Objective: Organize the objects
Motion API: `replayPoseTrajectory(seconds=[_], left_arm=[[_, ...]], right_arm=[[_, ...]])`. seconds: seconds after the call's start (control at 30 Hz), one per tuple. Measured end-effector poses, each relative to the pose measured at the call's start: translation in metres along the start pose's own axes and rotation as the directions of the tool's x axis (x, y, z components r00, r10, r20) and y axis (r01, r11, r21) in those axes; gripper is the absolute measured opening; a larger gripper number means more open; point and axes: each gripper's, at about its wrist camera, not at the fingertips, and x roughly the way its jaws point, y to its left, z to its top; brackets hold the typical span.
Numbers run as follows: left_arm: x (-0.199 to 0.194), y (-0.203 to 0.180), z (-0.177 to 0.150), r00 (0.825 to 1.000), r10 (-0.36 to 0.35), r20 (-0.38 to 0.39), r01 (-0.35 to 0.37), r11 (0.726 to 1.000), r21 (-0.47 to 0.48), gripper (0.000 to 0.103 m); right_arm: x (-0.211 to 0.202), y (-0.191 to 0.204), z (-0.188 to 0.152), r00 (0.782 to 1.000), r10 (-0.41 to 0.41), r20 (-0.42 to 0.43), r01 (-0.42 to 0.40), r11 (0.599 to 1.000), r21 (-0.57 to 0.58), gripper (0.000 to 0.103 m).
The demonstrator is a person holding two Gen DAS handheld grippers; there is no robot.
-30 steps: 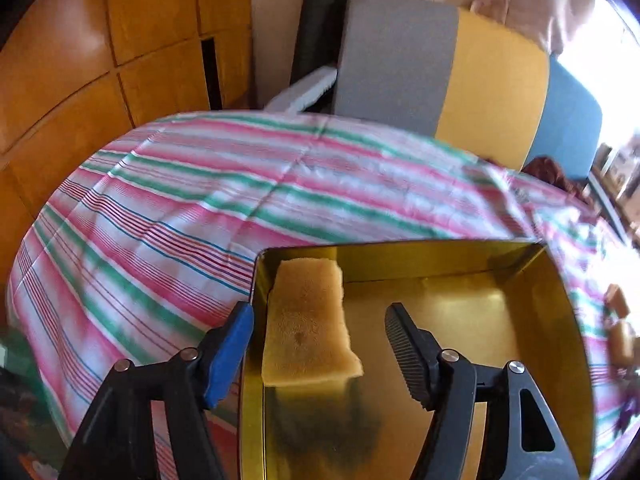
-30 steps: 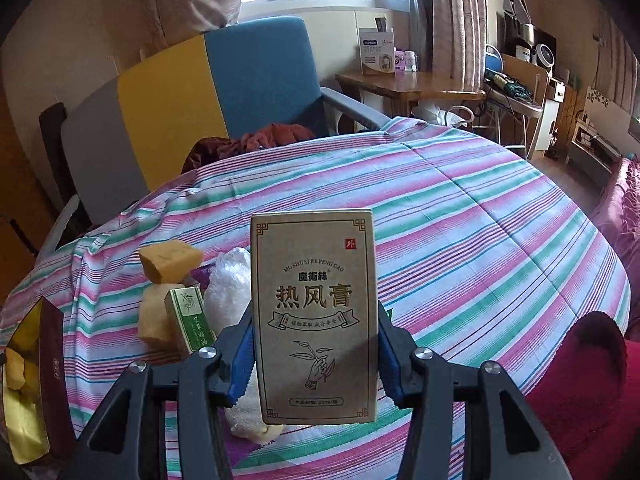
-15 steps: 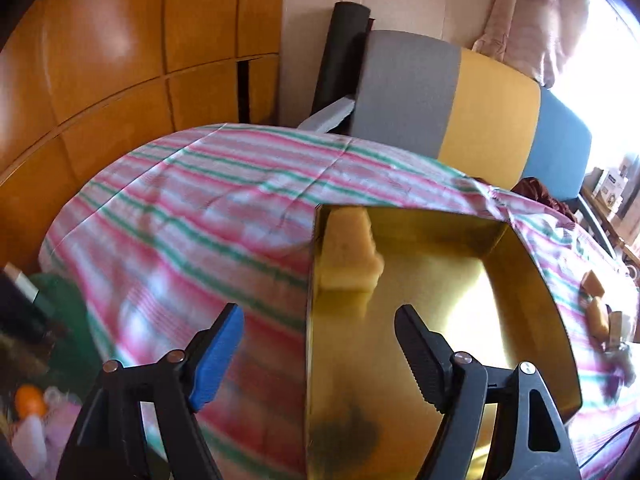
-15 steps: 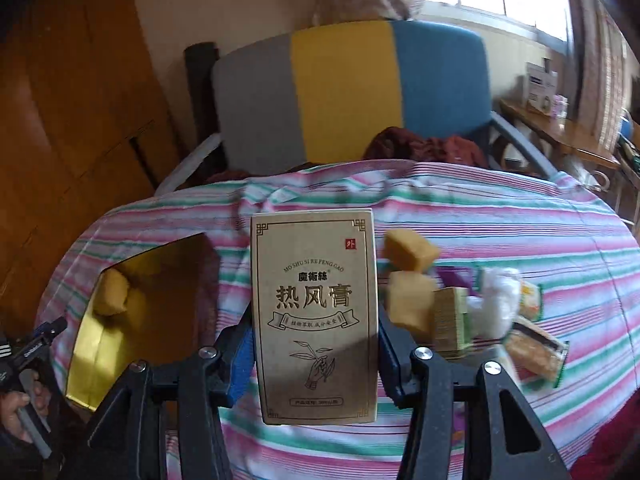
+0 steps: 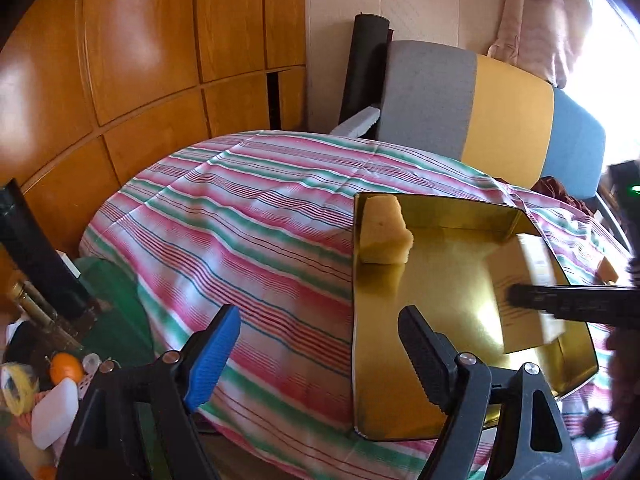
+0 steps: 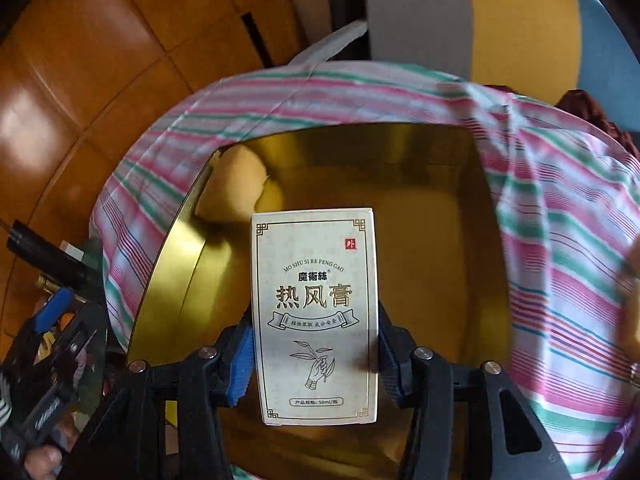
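Note:
A shiny gold tin (image 5: 440,280) lies on the striped tablecloth (image 5: 240,220), with a yellow sponge (image 5: 382,232) in its far left corner. My left gripper (image 5: 320,356) hovers near the tin's left rim. Its jaws are opening and nothing is between them. My right gripper (image 6: 314,344) is shut on a cream box with gold print (image 6: 314,312), held upright over the tin (image 6: 420,208), below the sponge (image 6: 236,184). In the left wrist view the box (image 5: 528,292) is blurred above the tin's right half. The left gripper (image 6: 52,320) shows at lower left.
A grey, yellow and blue chair (image 5: 480,112) stands behind the table, before a wooden panel wall (image 5: 140,60). Clutter with an orange (image 5: 66,366) lies on the floor at left. Another yellow piece (image 5: 608,270) sits on the cloth right of the tin.
My left gripper drew back from the tin and widened, leaving the sponge in the corner. My right gripper swung with the box from the pile of objects to above the tin, tipping downward.

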Motion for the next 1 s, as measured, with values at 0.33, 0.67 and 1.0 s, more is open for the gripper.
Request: replayPoseTrajectory(seconds=[0.33,0.67,1.0], left_arm=[[0.002,0.011,0.0,1.0,0.011,-0.007,-0.011,1.0,-0.024,0.083],[0.009,0.014,-0.003,0.999,0.019,-0.027,-0.02,0.999,-0.034,0.083],[0.009,0.017,-0.005,0.999,0.028,-0.026,-0.029,0.999,-0.043,0.086]], right_arm=[[0.034,0.033,0.023,0.998,-0.025,-0.064,0.024,1.0,-0.01,0.052],[0.056,0.051,0.045,0.995,-0.06,-0.084,0.062,0.998,0.023,0.052],[0.064,0.042,0.048,0.987,0.119,-0.105,-0.101,0.982,0.16,0.063]])
